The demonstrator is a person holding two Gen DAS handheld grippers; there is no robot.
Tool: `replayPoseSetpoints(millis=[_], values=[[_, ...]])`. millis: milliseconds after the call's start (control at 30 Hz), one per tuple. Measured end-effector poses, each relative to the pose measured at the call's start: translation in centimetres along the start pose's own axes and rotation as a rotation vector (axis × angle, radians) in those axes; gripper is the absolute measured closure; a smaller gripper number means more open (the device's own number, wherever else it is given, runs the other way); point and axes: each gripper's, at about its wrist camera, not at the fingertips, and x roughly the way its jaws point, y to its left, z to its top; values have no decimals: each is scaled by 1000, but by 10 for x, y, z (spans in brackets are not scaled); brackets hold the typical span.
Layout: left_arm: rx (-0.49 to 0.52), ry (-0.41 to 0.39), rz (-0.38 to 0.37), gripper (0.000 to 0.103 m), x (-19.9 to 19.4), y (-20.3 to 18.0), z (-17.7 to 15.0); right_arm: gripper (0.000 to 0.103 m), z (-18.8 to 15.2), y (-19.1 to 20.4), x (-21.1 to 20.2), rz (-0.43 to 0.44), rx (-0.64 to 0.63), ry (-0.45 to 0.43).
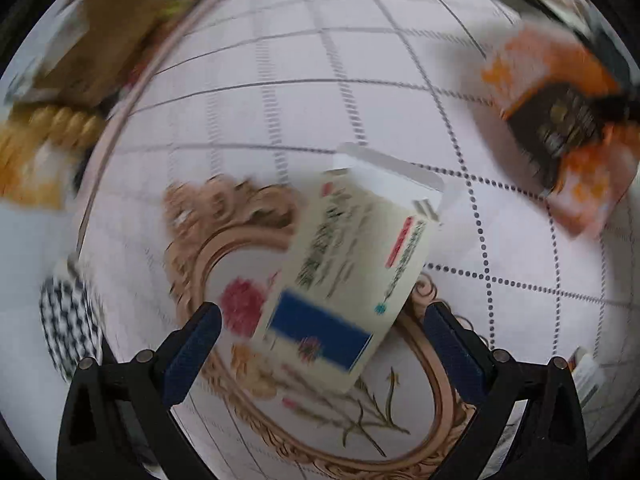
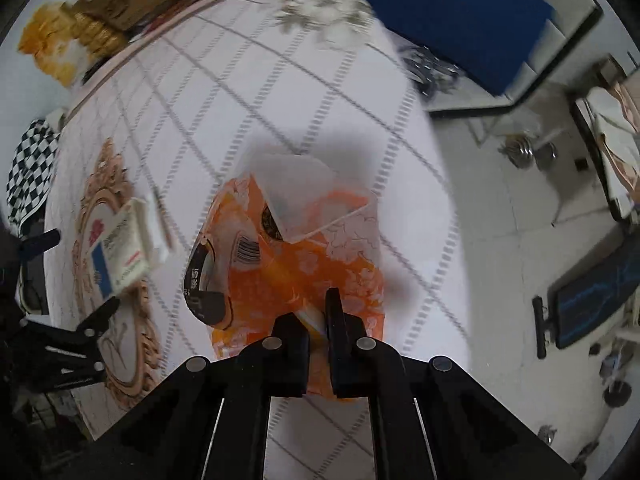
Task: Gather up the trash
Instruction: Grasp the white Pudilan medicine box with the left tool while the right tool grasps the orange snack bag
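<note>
— Orange carton [image 2: 304, 264] on the checked tablecloth [image 2: 224, 92]?
— Yes, the right gripper [image 2: 320, 320] is clamped on its edge.
— The left gripper [image 1: 320, 344]?
— Spread wide over the cream medicine box [image 1: 344, 264].

two cartons [image 2: 124, 248], one tablecloth [image 2: 224, 92]

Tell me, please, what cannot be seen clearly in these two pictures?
- Print on the white box: left wrist view, motion blur.
- Near edge of the orange packet: right wrist view, hidden behind the shut right gripper.
- Things beyond the table edge: both views, blurred and cut off.
</note>
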Motion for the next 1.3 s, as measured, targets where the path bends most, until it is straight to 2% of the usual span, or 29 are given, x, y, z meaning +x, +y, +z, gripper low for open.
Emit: replayPoseSetpoints(millis=[100,133,167,200,233,267,367,433,500,533,600,667,700,767,800,900,967,1033,1133,1200,1300], values=[[47,15,-15,2,11,-7,7,96,-3,-16,8,17,16,35],[44,11,-23,5,12,-6,7,91,-2,-17,10,19,25,45],[30,4,-39,6,11,-5,7,77,-3,-18,12,24,24,55],[19,-1,-64,13,10,-3,5,65,-4,-19,12,35,30,61],[1,-2,-101,20,9,0,2,43,-5,-21,9,42,40,54],[-29,-18,-101,24,5,2,-2,35,-7,-26,4,45,43,43],[-117,-13,-118,26,0,4,-15,12,-9,-22,-6,47,42,7],[-244,25,-126,26,0,9,-28,11,-10,-18,-10,46,44,-8],[-458,93,-156,26,0,16,-49,9,-11,-15,-11,43,47,-21],[-598,128,-190,26,0,21,-65,4,-10,-14,-10,38,44,-24],[-795,142,-261,26,-3,30,-92,4,-8,-7,-5,25,29,-25],[-905,134,-320,25,-5,35,-108,4,-7,2,4,3,-5,-16],[-924,124,-334,25,-6,36,-111,4,-6,8,10,-13,-26,-10],[-908,93,-341,25,-11,38,-113,4,-6,15,20,-36,-57,3],[-875,78,-316,25,-14,37,-110,4,-6,20,25,-47,-79,12],[-724,52,-177,25,-24,27,-97,4,-8,31,36,-85,-127,15],[-648,47,-141,25,-27,20,-91,4,-9,37,39,-101,-152,14],[-620,45,-134,25,-31,24,-84,4,-11,42,36,-113,-182,1],[-655,18,-187,25,-34,27,-77,4,-15,45,24,-98,-201,-22],[-668,6,-216,25,-35,31,-79,4,-16,45,11,-66,-205,-44],[-670,32,-236,25,-24,33,-85,1,-18,48,-2,-16,-231,-61]])
